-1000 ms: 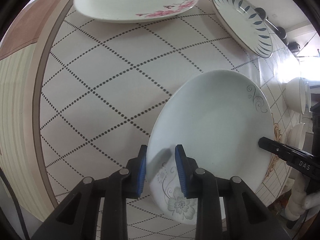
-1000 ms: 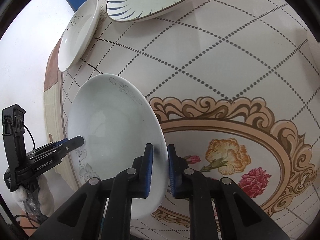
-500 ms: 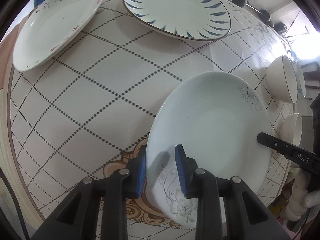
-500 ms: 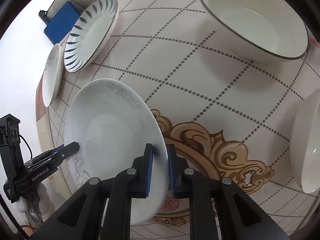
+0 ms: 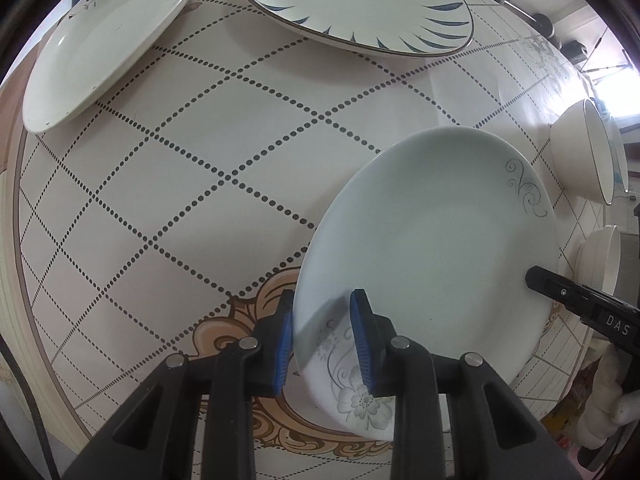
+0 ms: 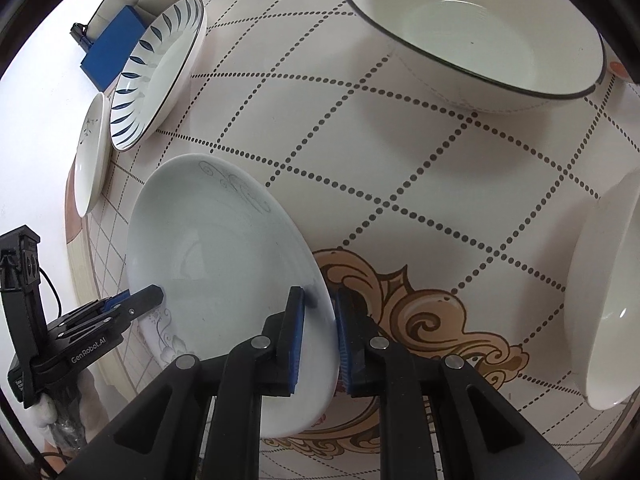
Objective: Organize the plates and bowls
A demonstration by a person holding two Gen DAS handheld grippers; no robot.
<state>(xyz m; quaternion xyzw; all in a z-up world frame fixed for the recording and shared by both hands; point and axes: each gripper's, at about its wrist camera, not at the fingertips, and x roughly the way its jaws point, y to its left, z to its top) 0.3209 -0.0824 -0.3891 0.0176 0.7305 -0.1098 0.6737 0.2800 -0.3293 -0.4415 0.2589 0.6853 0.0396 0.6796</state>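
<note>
Your left hand-held gripper [image 5: 322, 338] and right hand-held gripper [image 6: 320, 336] both clamp one pale plate [image 5: 432, 264]. On the surface [image 5: 192, 184] you have two more plates and two bowls.

A glossy, smooth glazed ceramic finish is shown by the pale plate [image 5: 432, 248], with faint grey printing under the glaze. The same glazed sheen is seen on the blue-leaf plate [image 5: 356, 4] and the dark-rimmed bowl [image 6: 480, 28]. The tablecloth [image 5: 192, 184] looks smooth and faintly satin, printed. The left gripper [image 5: 320, 340] is matt black plastic with ribbed blue pads [image 5: 362, 340] and bright metal pins.
</note>
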